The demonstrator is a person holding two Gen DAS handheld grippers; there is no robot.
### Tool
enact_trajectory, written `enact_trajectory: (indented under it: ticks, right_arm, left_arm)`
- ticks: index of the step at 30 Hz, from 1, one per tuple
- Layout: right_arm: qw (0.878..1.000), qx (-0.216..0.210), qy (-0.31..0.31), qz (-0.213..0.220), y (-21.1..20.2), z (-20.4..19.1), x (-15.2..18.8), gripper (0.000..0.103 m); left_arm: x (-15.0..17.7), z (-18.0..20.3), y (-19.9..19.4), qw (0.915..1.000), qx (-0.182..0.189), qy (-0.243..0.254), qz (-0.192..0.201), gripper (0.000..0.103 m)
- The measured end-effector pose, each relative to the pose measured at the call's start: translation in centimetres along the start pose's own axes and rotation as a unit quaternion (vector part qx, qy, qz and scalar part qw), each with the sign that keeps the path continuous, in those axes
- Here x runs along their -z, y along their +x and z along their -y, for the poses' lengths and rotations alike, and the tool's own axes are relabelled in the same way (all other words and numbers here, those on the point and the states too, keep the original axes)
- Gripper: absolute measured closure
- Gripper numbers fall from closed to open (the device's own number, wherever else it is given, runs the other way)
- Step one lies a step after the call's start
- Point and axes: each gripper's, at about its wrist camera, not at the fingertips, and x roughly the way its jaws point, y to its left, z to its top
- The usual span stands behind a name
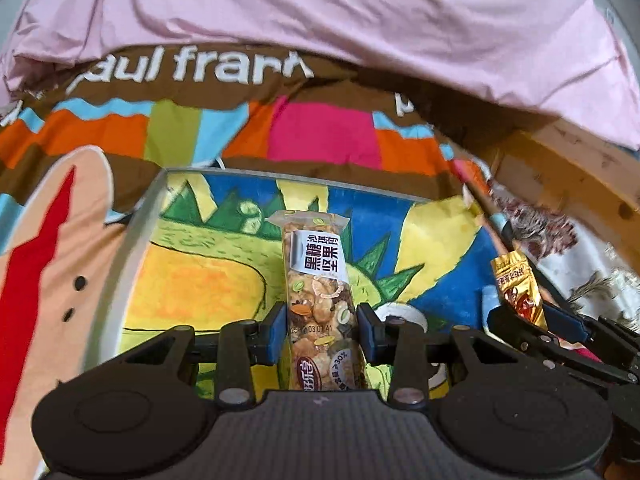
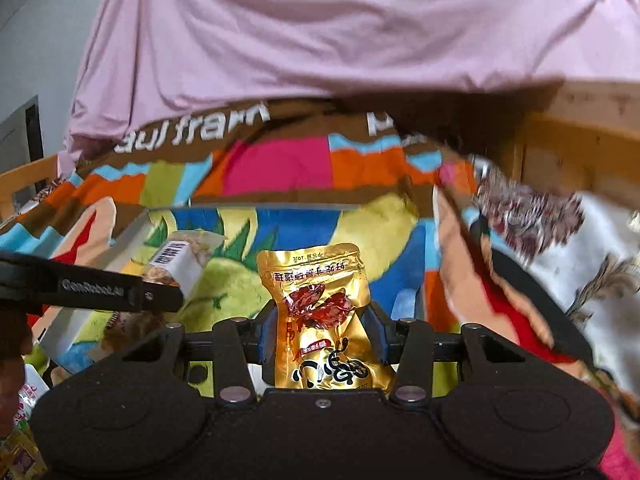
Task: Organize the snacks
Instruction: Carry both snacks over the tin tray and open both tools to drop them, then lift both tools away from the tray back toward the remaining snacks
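Nut bar: light, stiff-ish, crackly clear wrapper, slippery; clamped mid-length in the left tool, pointing to 12 o'clock over the dinosaur tray. Best held across the body, not the seal. Gold pouch: soft, limp, pinched in the right tool. Patterned bedcover beyond.

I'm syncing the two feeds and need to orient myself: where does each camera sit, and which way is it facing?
Left wrist: on the left gripper, facing along its fingers over the cartoon-print tray; it is clamping a nut bar; the right gripper enters at the right edge.
Right wrist: on the right gripper, facing the same way; it is clamping a gold pouch; the left gripper shows at left.
Shared: tray, both snacks, striped quilt, pink sheet.
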Motion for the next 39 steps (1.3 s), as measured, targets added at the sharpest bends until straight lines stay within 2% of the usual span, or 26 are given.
enact_trajectory:
  ticks: [8,12,13,16,19,22,26,28,30,33,39]
  right_arm:
    - [0.999,0.005,0.031,-0.027,1.1,0.9,0.3,0.051]
    - [0.999,-0.001,0.04,-0.026,0.8,1.3,0.1,0.039]
    - [0.999,-0.002,0.039,-0.025,0.6,1.3,0.0,0.038]
    - [0.999,-0.003,0.039,-0.014,-0.5,1.4,-0.5,0.031]
    - [0.999,-0.001,0.036,0.003,-2.1,1.3,-1.3,0.023]
    - [0.999,0.0,0.022,0.03,-4.6,0.8,-2.0,0.017]
    - [0.998,-0.007,0.024,0.066,-8.4,0.4,-2.8,0.006]
    - [0.996,-0.015,0.027,0.082,-10.6,0.1,-2.8,0.002]
    - [0.995,-0.024,0.022,0.091,-12.4,-0.2,-2.5,0.001]
    - [0.994,-0.024,0.01,0.106,-15.2,-1.1,-1.9,0.001]
    - [0.991,-0.022,-0.003,0.132,-20.4,-3.1,-0.4,0.001]
  left_arm:
    - [1.3,1.4,2.6,0.9992,-0.009,0.016,-0.037,0.062]
    - [1.5,1.3,3.3,0.9983,0.002,0.001,-0.058,0.061]
    - [1.5,1.3,3.3,0.9982,0.005,-0.006,-0.059,0.056]
    - [1.3,1.0,2.4,0.9988,0.005,-0.019,-0.044,0.041]
    - [0.8,1.0,1.0,0.9993,0.006,-0.017,-0.032,0.034]
    - [0.3,0.7,-1.4,0.9999,0.002,-0.015,-0.001,0.02]
    - [-0.2,0.0,-5.1,0.9988,0.001,-0.02,0.044,0.012]
    - [-0.2,-0.4,-7.0,0.9977,-0.002,-0.027,0.063,0.002]
    - [-0.1,-0.8,-8.9,0.996,-0.01,-0.036,0.081,0.001]
    - [0.5,-1.3,-11.4,0.9952,-0.015,-0.041,0.088,0.001]
    - [3.5,-2.0,-16.8,0.9939,-0.021,-0.031,0.103,0.0]
